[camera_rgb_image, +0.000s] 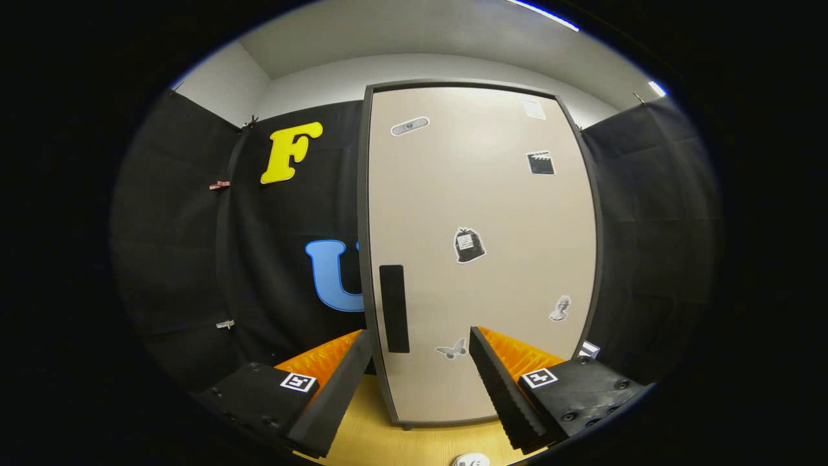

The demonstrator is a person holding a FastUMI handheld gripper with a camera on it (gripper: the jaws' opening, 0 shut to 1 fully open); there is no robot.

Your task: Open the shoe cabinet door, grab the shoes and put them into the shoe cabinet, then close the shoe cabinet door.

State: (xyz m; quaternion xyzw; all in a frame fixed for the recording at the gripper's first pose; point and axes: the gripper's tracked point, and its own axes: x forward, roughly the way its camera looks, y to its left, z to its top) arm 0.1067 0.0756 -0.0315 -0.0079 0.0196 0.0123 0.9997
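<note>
claw (pixel 420 362) spread wide, holding nothing, before the closed shoe cabinet door (pixel 482 259).

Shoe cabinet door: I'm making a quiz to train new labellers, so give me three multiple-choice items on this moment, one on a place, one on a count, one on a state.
1. Where does the dark handle sit on the shoe cabinet door?
A. Along the top edge
B. Near the left edge, low down
C. In the centre

2. How many stickers lie on the door's lower half, below the bag-shaped one?
A. Two
B. Five
C. None

3. What state are the door and the tongs in?
A. Door open, tongs shut on the handle
C. Door shut, tongs shut on a shoe
B. Door shut, tongs open and apart from it

Answers:
1 B, the handle stands by the left edge, just ahead of the left finger.
2 A, a butterfly and a bust.
3 B, the door sits flush in its frame and the fingers are spread wide, holding nothing.
</note>
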